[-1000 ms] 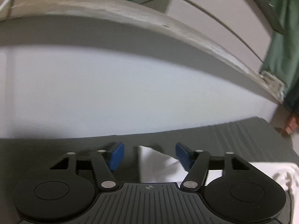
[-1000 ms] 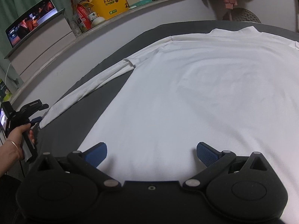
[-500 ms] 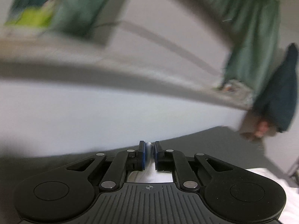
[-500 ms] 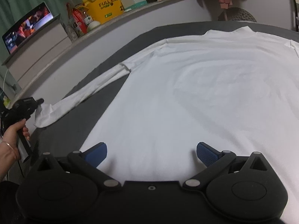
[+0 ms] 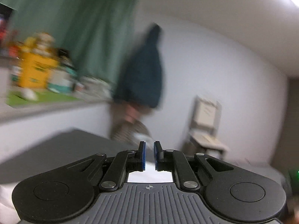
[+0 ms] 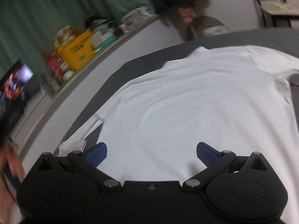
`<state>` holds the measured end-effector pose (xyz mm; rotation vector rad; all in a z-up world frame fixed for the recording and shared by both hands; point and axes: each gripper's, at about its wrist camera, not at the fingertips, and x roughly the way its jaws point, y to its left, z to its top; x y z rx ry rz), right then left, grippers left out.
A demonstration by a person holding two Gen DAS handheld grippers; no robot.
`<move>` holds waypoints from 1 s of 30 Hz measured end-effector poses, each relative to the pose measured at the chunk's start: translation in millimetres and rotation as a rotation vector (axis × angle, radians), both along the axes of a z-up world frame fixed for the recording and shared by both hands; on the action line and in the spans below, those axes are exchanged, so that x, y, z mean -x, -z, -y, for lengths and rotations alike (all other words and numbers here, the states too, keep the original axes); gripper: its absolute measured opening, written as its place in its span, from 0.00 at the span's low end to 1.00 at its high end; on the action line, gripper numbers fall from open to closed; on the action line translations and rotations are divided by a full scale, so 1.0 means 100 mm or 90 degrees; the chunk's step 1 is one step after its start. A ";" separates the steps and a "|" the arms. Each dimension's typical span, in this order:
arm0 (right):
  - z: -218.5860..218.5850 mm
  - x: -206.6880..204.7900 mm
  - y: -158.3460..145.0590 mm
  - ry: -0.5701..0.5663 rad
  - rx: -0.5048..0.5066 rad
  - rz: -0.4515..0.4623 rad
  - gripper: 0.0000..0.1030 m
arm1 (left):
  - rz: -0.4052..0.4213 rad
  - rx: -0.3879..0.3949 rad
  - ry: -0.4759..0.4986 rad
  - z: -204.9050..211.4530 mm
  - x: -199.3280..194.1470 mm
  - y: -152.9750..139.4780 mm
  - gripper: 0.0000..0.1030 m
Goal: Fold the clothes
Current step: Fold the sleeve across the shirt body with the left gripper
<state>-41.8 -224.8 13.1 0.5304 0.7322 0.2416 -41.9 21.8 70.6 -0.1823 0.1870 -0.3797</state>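
A dark grey bed [image 6: 271,37] fills the middle of the right wrist view, with a white long-sleeved shirt [image 6: 196,108] spread flat across it, collar toward the top of the frame. The left gripper [image 5: 149,155] has its jaws nearly together; white cloth shows just behind the pads, probably the sleeve [image 6: 87,127] cuff, though the pinch itself is hidden. The right gripper [image 6: 151,154] hovers wide over the hem, holding nothing. The sleeve should be carried across the body without dragging the shoulder. A cluttered shelf [image 6: 78,48] and green curtain [image 6: 56,9] sit upper left.
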 end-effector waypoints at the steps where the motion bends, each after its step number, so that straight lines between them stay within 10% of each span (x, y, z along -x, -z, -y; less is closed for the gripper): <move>1: 0.07 -0.02 0.03 0.013 -0.012 -0.007 1.00 | -0.010 -0.007 0.021 0.12 0.02 0.13 0.10; 7: -0.02 -0.10 0.19 -0.014 -0.012 -0.014 1.00 | -0.028 -0.036 -0.012 0.07 0.07 0.37 0.18; 11: -0.33 -0.07 0.22 -0.081 0.022 0.024 1.00 | -0.018 0.029 -0.154 -0.46 0.11 0.29 0.94; 20: -1.77 -0.32 0.07 -0.262 0.117 0.130 0.99 | -0.147 0.108 -0.275 -1.88 -0.04 0.36 0.94; 30: -3.02 -1.16 0.00 -0.374 0.195 0.102 0.69 | -0.210 0.313 -0.297 -2.59 0.18 0.87 0.94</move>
